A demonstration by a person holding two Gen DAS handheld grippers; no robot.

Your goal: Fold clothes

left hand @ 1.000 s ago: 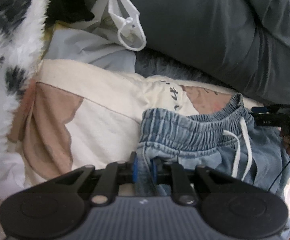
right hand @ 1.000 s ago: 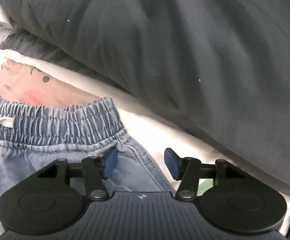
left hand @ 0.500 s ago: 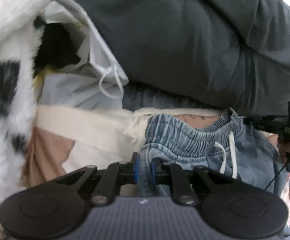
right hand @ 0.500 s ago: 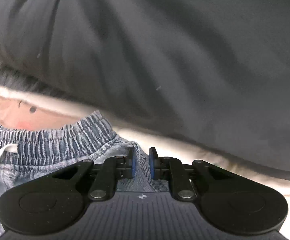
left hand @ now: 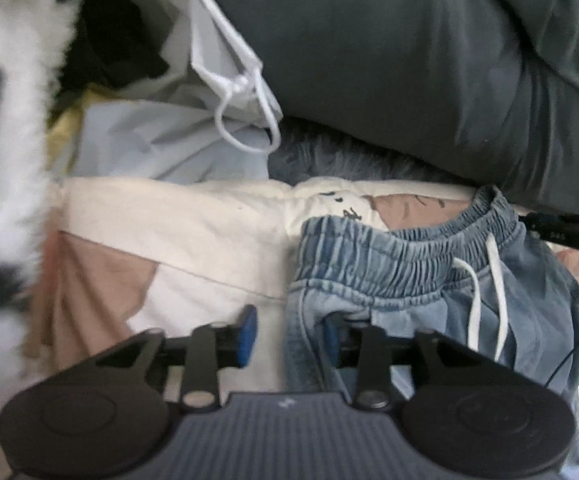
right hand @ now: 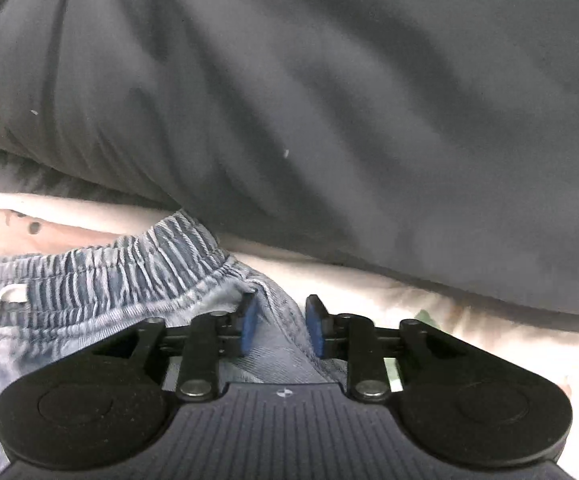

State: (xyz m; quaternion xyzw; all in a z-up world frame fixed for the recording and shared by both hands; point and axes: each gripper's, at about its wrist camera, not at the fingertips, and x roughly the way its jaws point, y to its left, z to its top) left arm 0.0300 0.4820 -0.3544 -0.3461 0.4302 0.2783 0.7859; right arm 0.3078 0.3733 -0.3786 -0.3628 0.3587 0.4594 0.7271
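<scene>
Both grippers letting go of the jeans at the waistband corners.

The left gripper and right gripper have jaws part open and opening, denim between the pads but not pinched. The jeans lie just ahead of both on a cream sheet, under a grey duvet. They look soft, limp and fairly heavy; the elastic waistband seems the firmest hold. Ahead-left of the left gripper, a white bag gapes; contents unclear.

Denim shorts lie on cream bedding (pink-patched).
</scene>
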